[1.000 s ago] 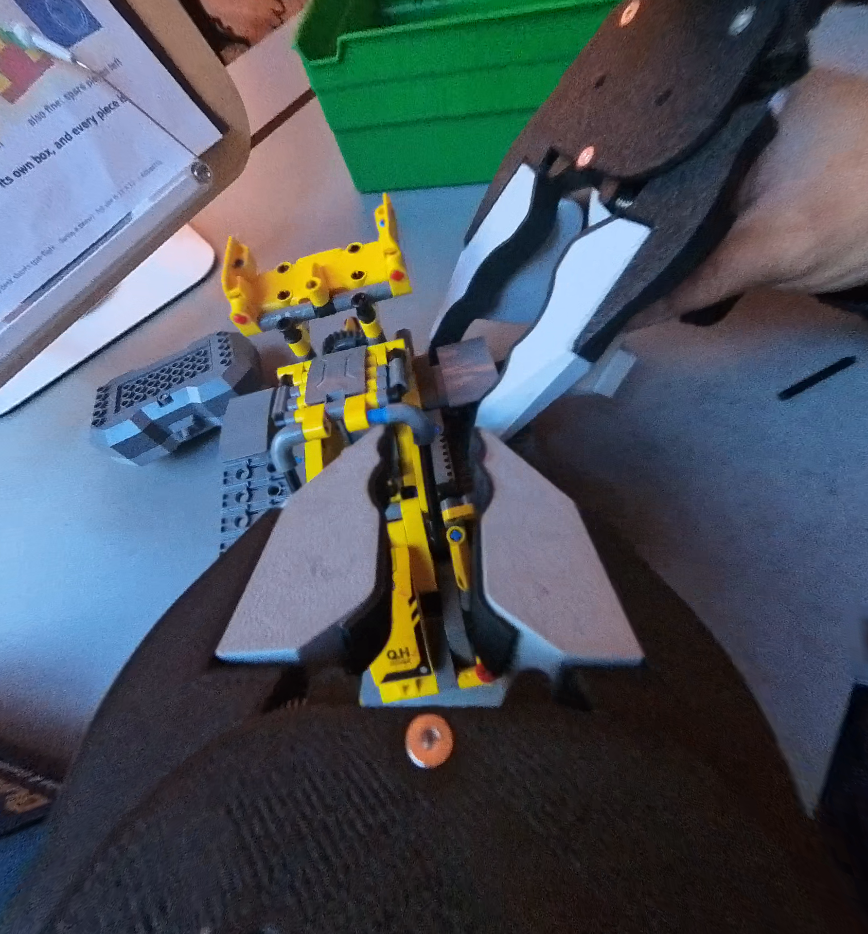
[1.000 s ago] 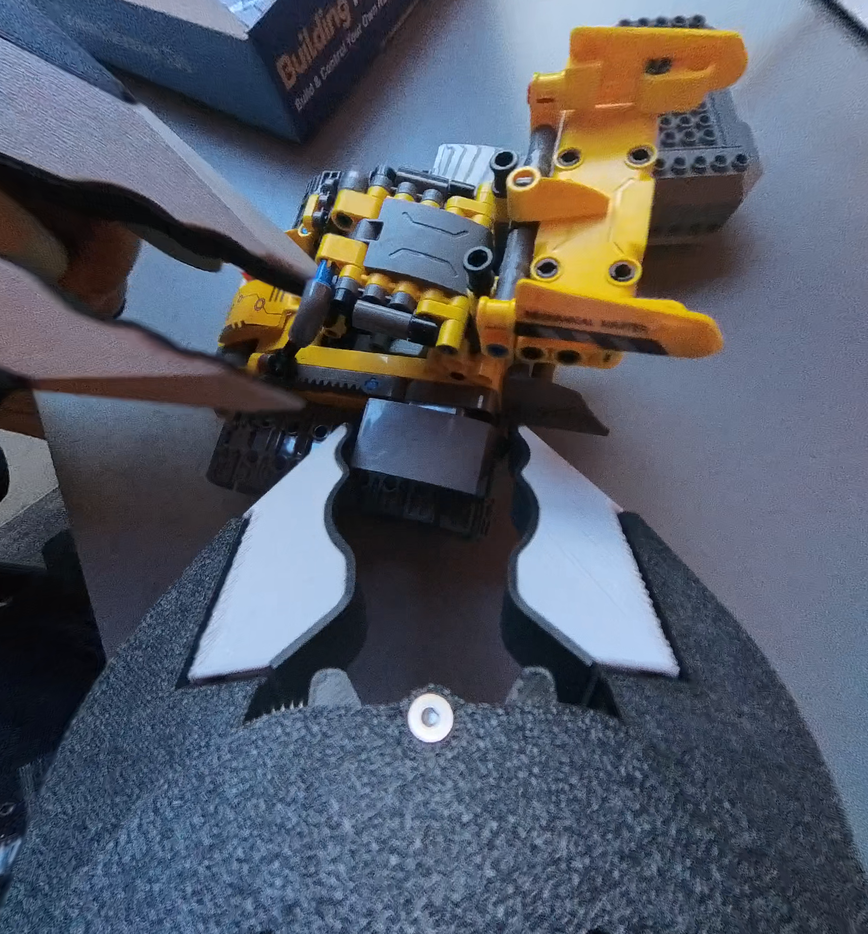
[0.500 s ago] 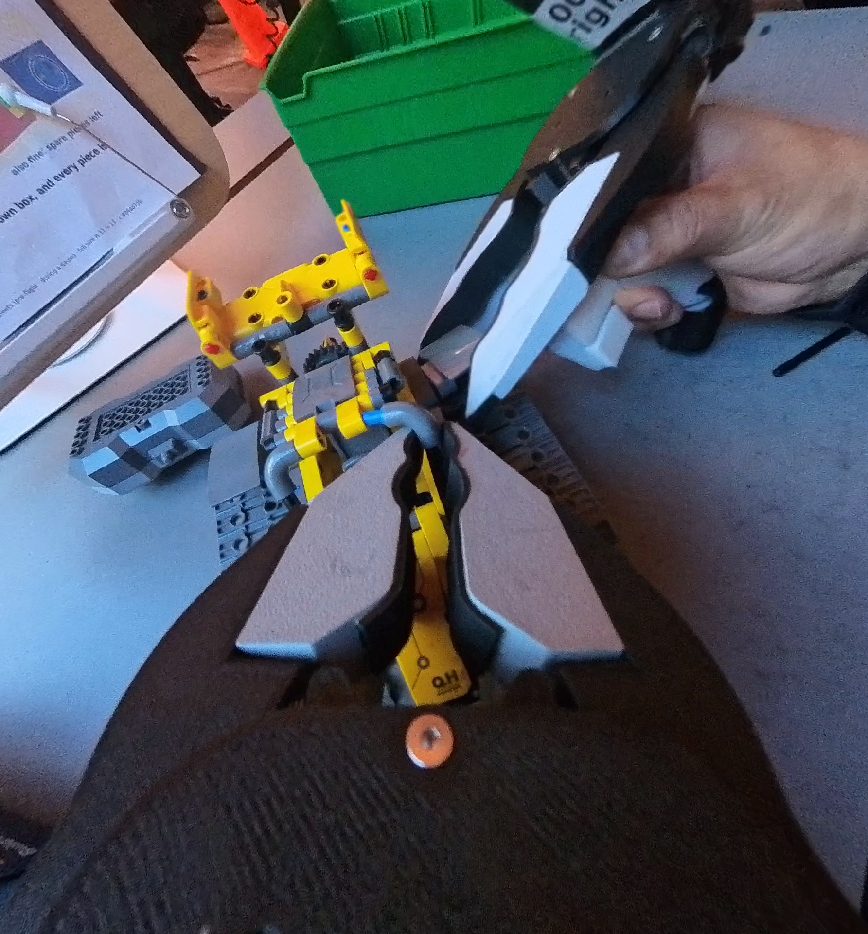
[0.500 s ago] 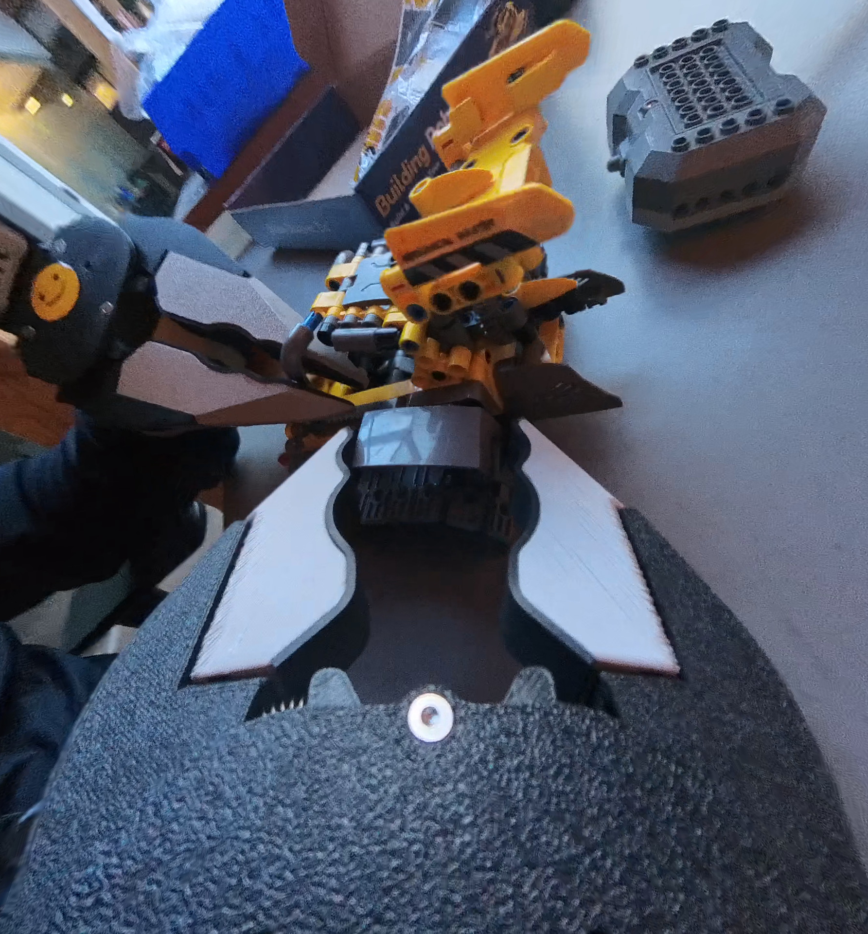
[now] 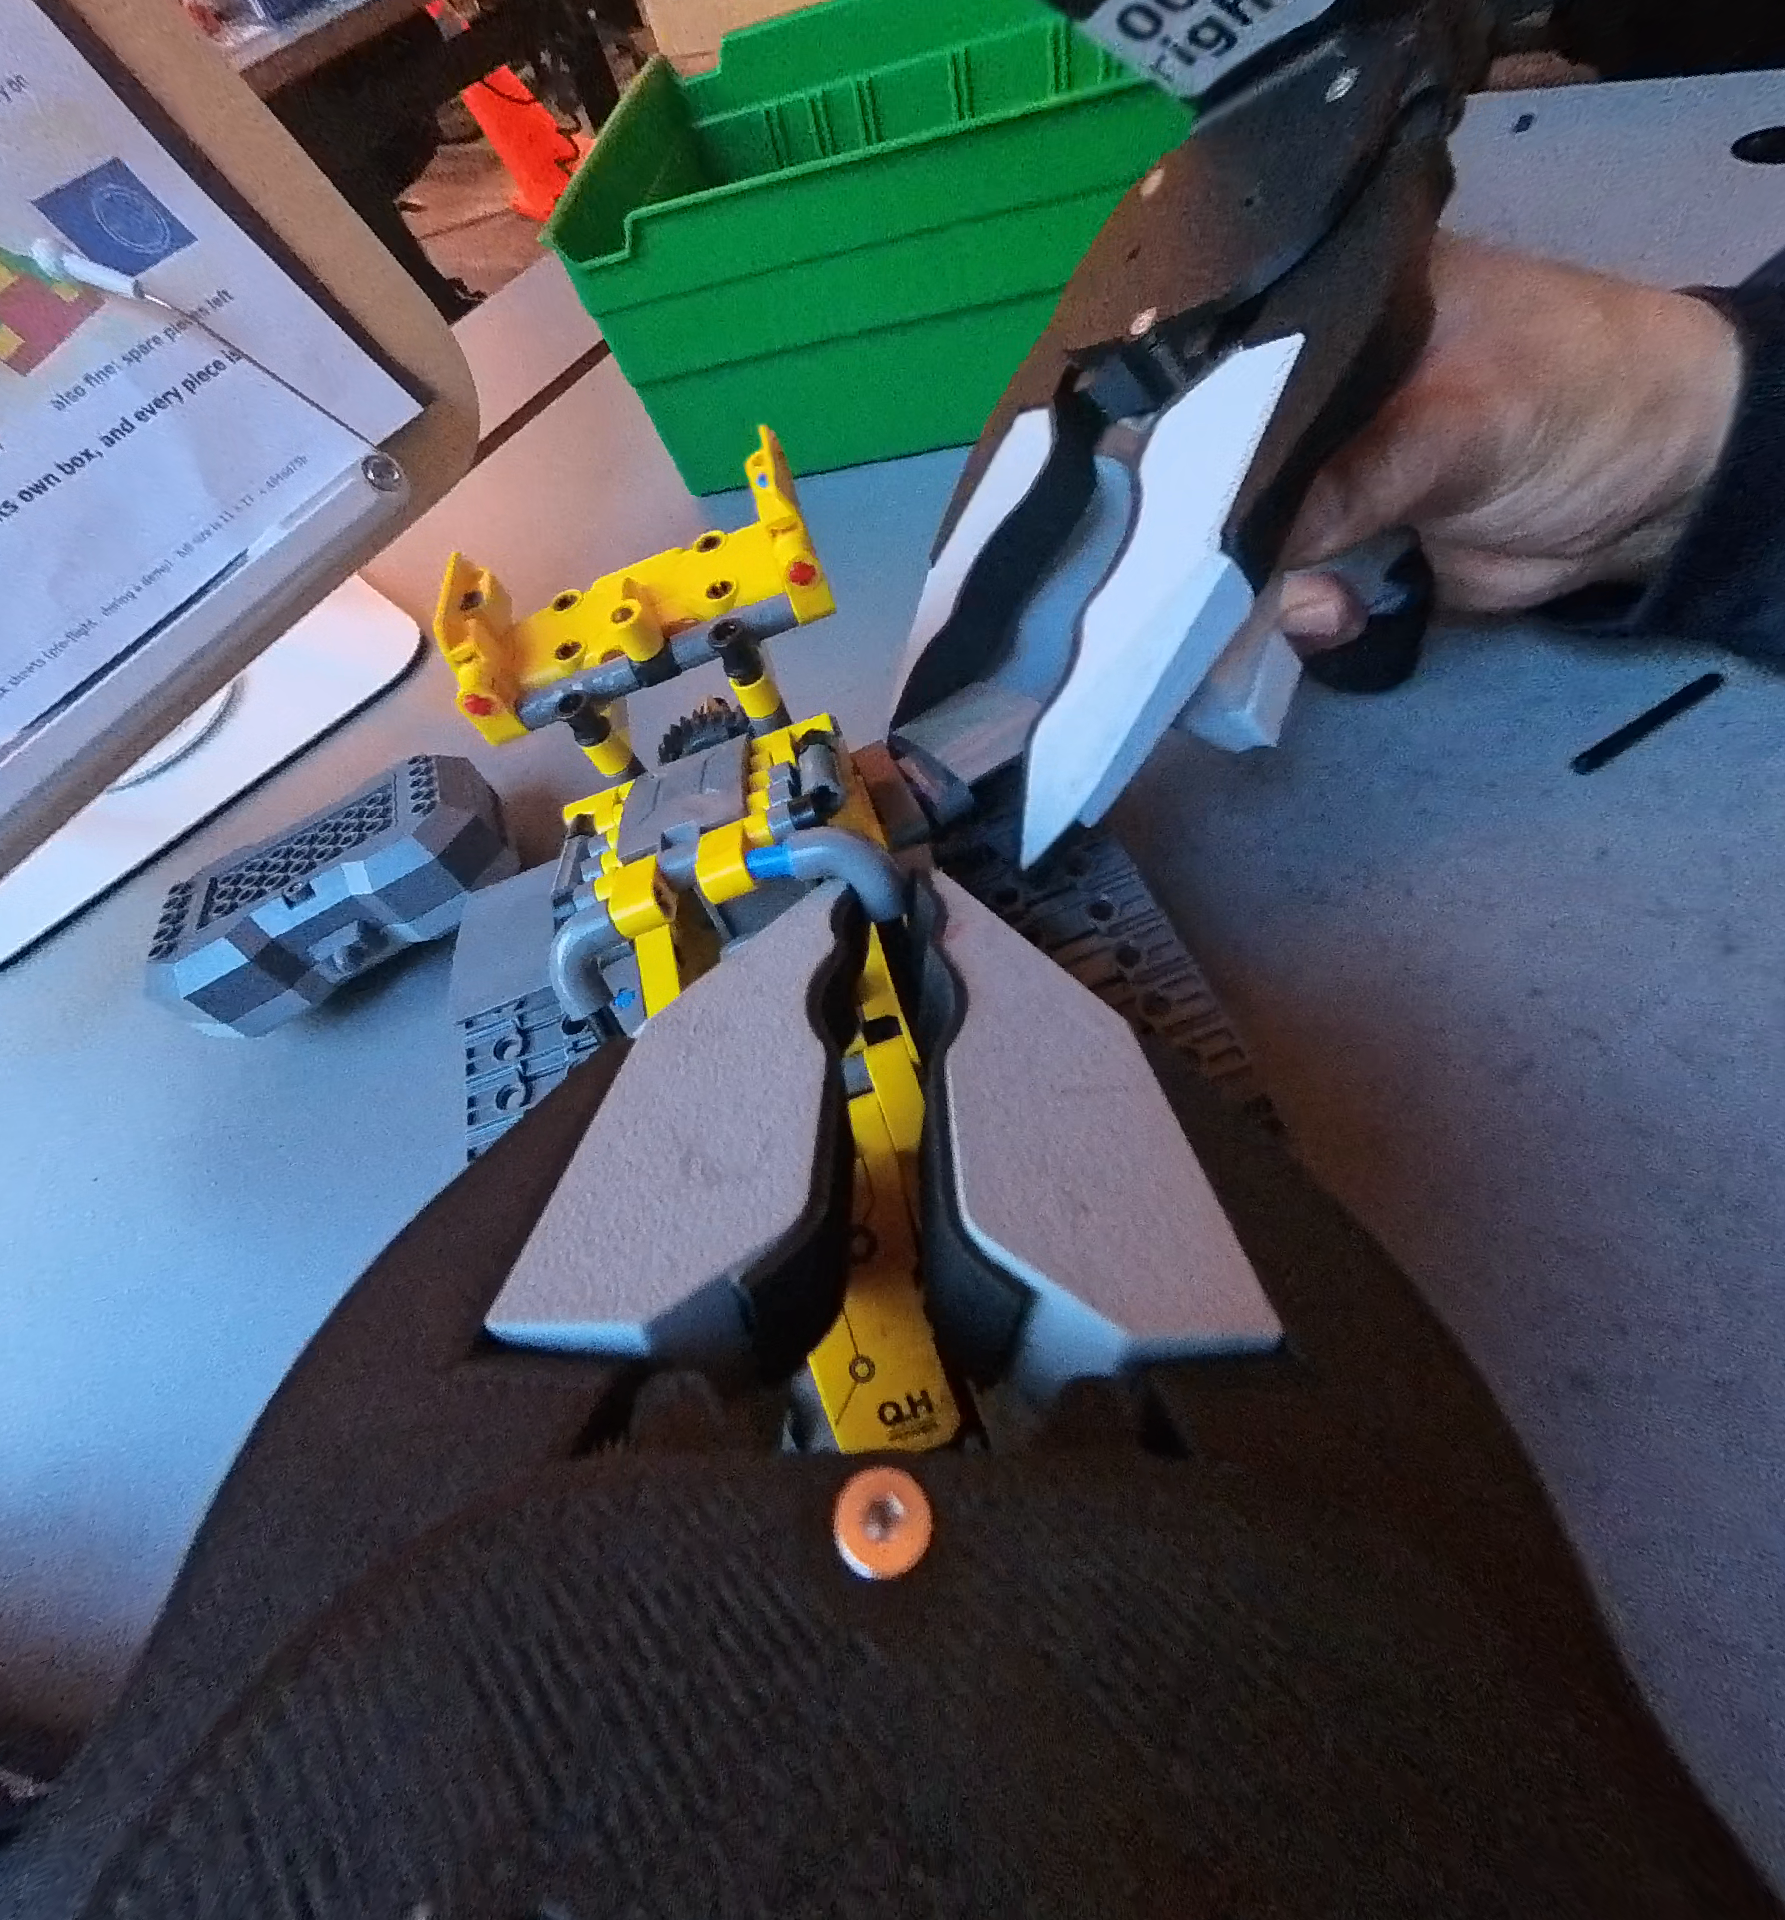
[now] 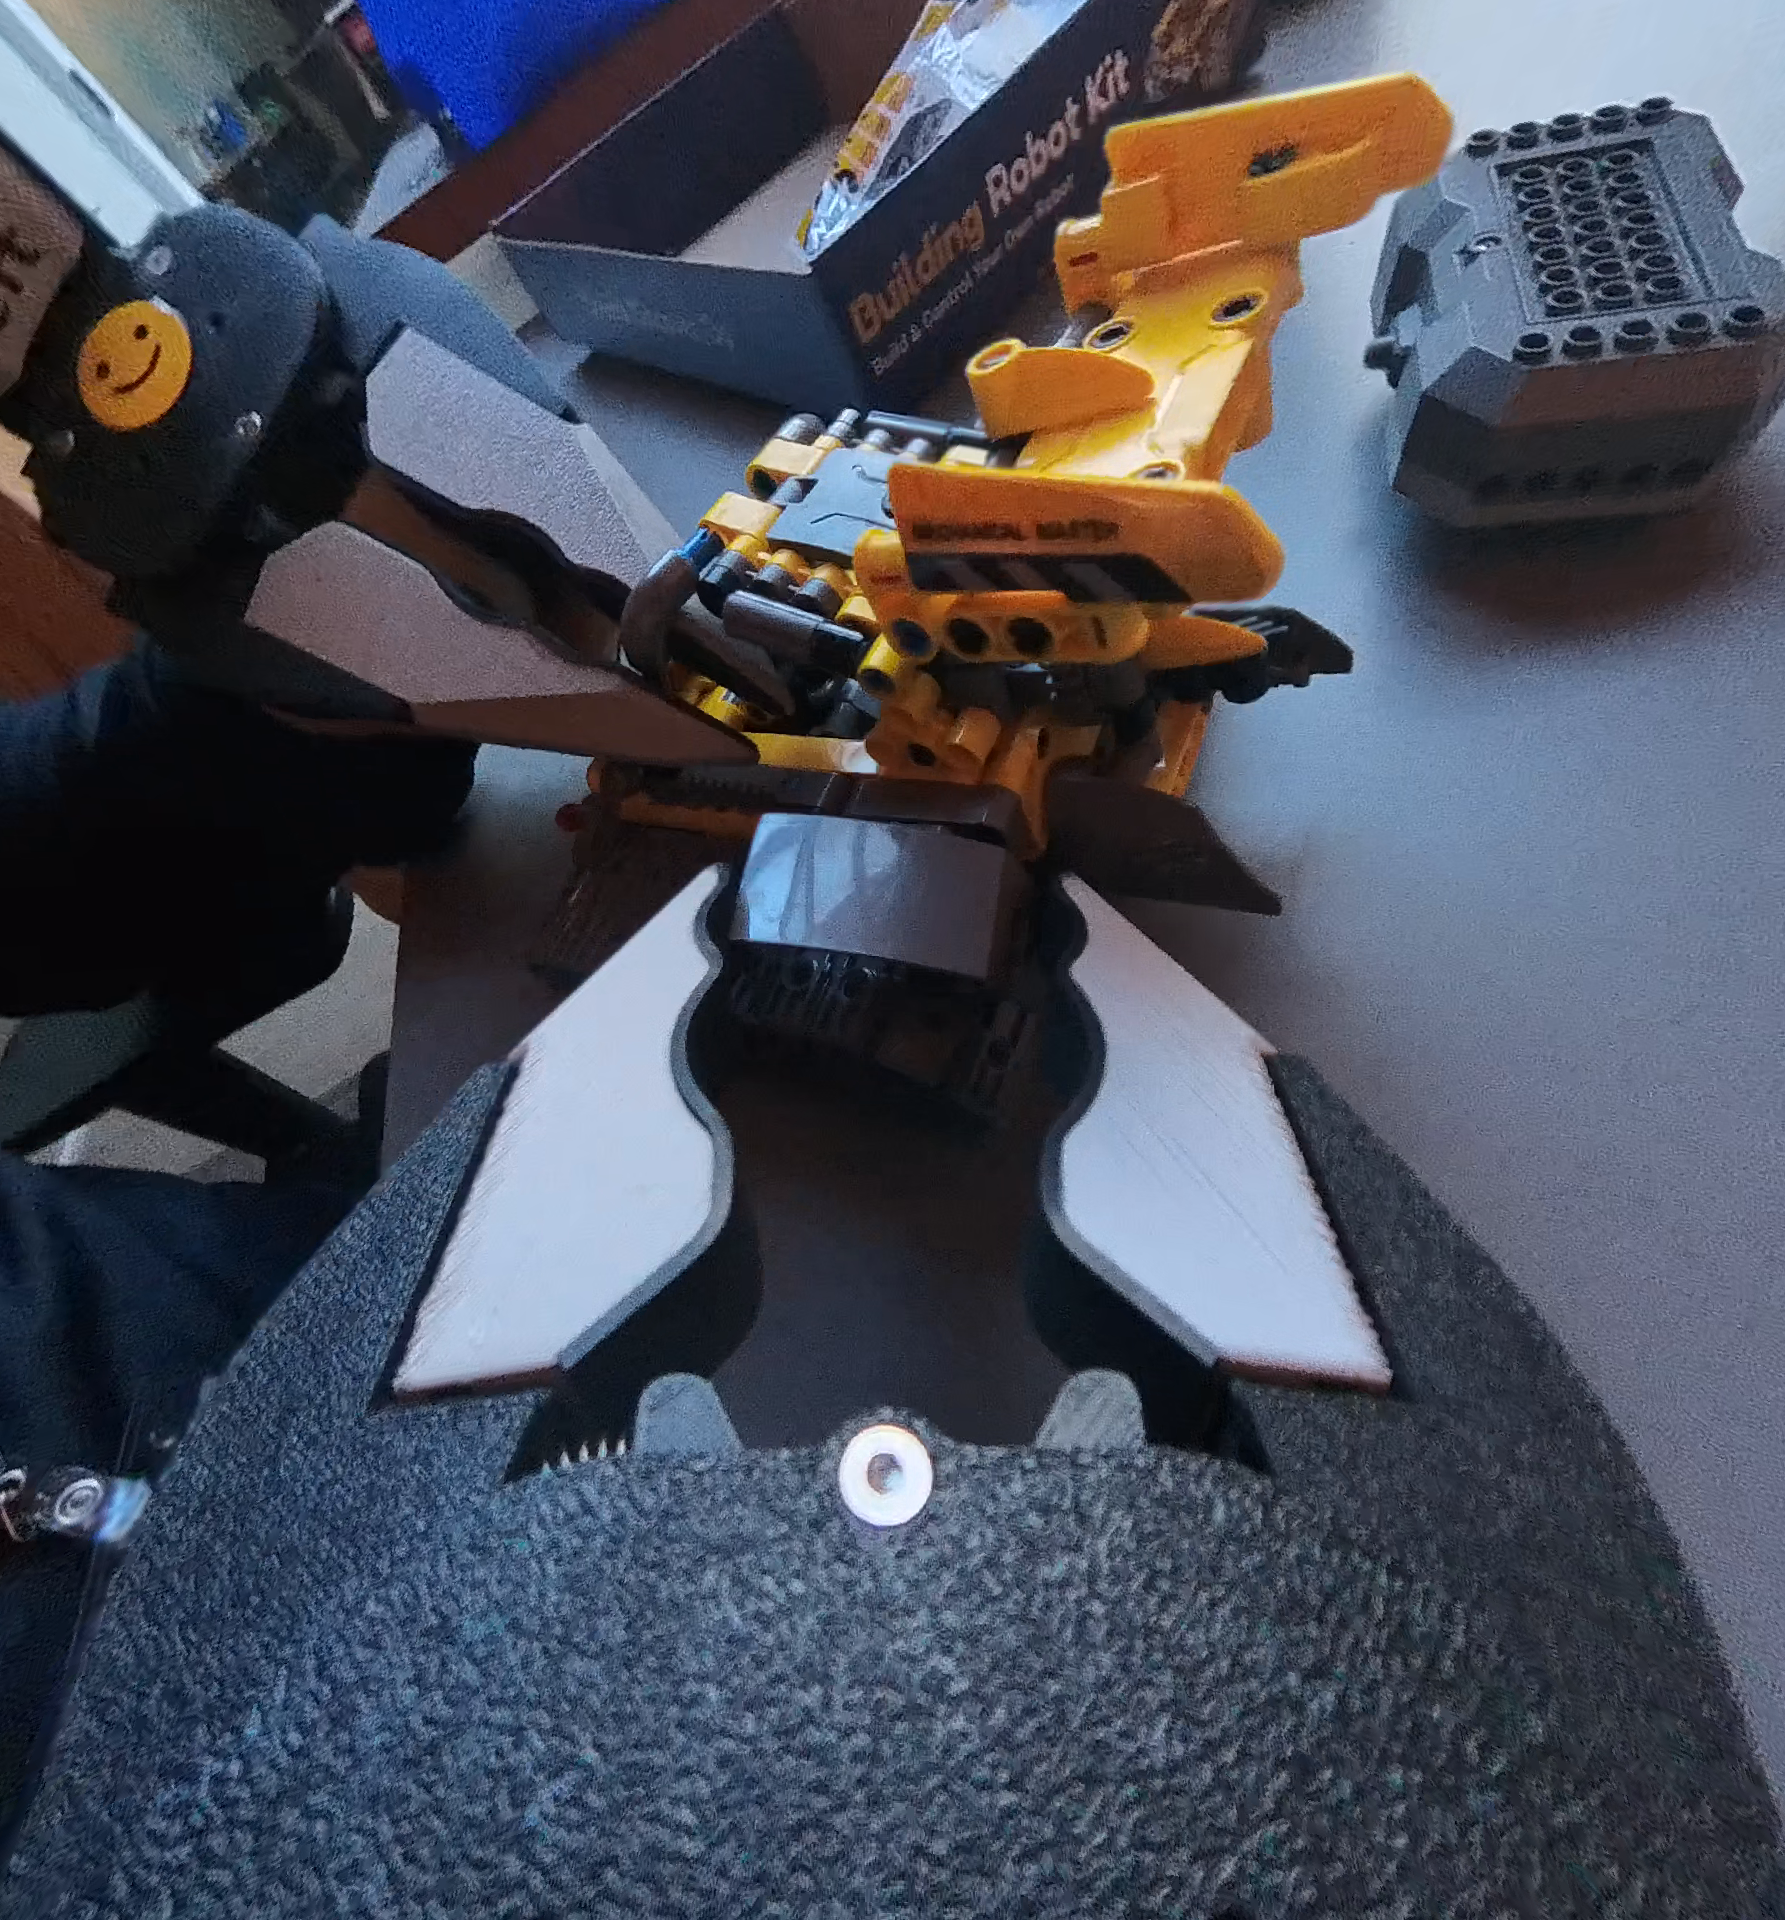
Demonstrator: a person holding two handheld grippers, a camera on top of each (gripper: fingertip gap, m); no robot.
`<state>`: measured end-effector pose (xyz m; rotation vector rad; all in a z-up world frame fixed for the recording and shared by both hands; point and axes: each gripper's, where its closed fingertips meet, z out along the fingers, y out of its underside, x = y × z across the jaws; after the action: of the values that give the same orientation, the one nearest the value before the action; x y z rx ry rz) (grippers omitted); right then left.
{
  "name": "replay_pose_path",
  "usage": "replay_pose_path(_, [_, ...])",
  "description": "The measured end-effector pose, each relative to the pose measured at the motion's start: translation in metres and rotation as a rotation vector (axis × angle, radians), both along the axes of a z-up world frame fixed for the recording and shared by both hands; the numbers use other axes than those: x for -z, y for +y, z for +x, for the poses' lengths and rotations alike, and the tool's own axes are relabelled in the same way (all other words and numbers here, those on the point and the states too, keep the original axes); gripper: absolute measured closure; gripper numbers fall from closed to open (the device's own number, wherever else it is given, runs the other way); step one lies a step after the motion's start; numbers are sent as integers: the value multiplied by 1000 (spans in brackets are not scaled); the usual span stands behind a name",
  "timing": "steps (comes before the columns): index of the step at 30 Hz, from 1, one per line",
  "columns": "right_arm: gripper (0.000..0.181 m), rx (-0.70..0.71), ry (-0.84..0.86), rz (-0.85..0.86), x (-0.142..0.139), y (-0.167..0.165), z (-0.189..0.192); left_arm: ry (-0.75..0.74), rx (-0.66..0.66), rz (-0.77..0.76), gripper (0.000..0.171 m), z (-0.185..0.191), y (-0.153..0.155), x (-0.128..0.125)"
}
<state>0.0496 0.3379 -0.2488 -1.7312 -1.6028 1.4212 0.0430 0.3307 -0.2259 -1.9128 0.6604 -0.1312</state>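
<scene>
A yellow and grey brick-built tracked vehicle (image 5: 722,821) stands on the grey table (image 5: 1490,1039), its yellow blade frame (image 5: 639,613) raised at the far end. My left gripper (image 5: 883,914) is shut on the narrow yellow body of the vehicle, which runs back between the fingers. My right gripper (image 6: 883,883) is shut on a dark grey curved cover (image 6: 872,883) on the vehicle's track side. In the left wrist view the right gripper (image 5: 971,790) comes in from the upper right, held by a hand (image 5: 1532,447). In the right wrist view the left gripper (image 6: 680,675) reaches in from the left.
A separate grey studded brick block (image 5: 327,894) lies left of the vehicle and also shows in the right wrist view (image 6: 1584,312). A green bin (image 5: 846,260) stands behind. A framed printed sheet on a white stand (image 5: 140,364) is at the left. A dark kit box (image 6: 971,239) and a thin black stick (image 5: 1646,722) lie nearby.
Both grippers kept their hold. The right gripper swung from looking down on the vehicle to a low side angle, and the vehicle tilted with it. The left fingers closed in tighter on the yellow body.
</scene>
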Motion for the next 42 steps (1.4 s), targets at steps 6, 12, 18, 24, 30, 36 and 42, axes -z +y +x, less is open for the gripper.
replay_pose_path(6, [124,-113,10,-35,-1,0,2,-33,29,9,166,3,-2,-1])
replay_pose_path(12, [156,-235,61,-53,-9,2,8,-4,27,29,165,-5,-4,-2])
replay_pose_path(18, [151,-161,7,47,0,4,8,-29,20,-31,167,-6,-1,1])
replay_pose_path(24, [154,-77,8,173,-2,13,9,-65,24,-57,166,-3,-2,-1])
replay_pose_path(30, [154,-16,-66,564,-5,23,7,-93,71,-77,167,4,-7,-3])
replay_pose_path(36, [177,128,-151,1060,-6,45,-3,-148,87,-66,167,14,-7,-6])
replay_pose_path(42, [178,205,82,201,-29,57,-1,-190,30,32,167,3,-15,-23])
